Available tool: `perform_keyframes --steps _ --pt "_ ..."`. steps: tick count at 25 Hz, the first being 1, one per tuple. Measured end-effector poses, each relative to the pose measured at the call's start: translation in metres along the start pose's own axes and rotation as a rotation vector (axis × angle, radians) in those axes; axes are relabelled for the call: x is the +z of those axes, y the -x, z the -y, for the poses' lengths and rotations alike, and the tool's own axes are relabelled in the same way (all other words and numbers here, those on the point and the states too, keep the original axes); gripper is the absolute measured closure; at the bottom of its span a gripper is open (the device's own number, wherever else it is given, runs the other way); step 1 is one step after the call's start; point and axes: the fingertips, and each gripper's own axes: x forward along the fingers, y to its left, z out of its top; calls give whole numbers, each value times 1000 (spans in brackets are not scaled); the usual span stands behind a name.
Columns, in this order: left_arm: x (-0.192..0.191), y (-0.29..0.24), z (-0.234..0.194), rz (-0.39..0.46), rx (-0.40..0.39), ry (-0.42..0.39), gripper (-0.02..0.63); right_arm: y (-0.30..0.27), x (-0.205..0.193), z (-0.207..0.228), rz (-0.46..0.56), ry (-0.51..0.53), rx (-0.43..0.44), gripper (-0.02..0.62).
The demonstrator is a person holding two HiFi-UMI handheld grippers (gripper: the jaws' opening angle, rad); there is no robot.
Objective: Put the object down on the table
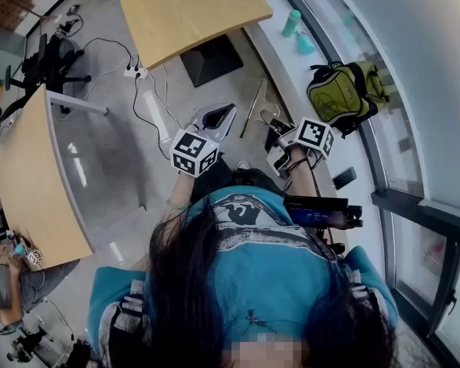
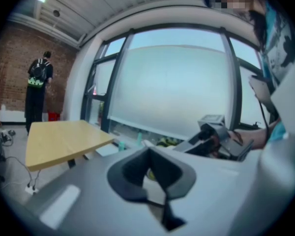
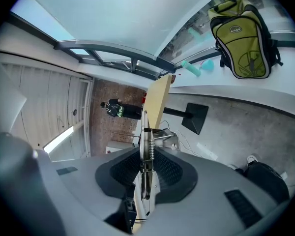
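Head view: L gripper (image 1: pixel 217 118) and R gripper (image 1: pixel 280 138) are up over the grey floor (image 1: pixel 107 152), w/ the thin silver metal thing with a coil spring (image 1: pixel 254 107) at the R one, off the light wood table (image 1: pixel 192 10). L gripper view: its dark pads meet, nothing btwn them. R gripper view: its pads squeeze the metal thing, seen edge-on.

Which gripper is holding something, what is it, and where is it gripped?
Right gripper clamps a thin metal spring clip at its coil-spring section. Left gripper holds nothing.

Bright daylight, fisheye-warped dark edges, soft blur up close.
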Motion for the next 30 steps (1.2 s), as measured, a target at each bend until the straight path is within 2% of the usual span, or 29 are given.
perform_keyframes --steps 6,9,14,21,30 --pt "3 -12 8 -33 9 -5 603 7 19 6 2 -22 5 505" --pt "4 -36 9 -46 24 -10 603 9 43 17 -2 -26 17 505" --pt "4 -52 -10 -61 29 1 603 -9 57 22 -14 -39 9 505" --pt "16 -81 -71 -53 1 11 603 -57 93 14 8 -40 -27 505" --pt "56 -109 -195 -27 -33 23 603 -161 144 -23 45 -61 -62 505"
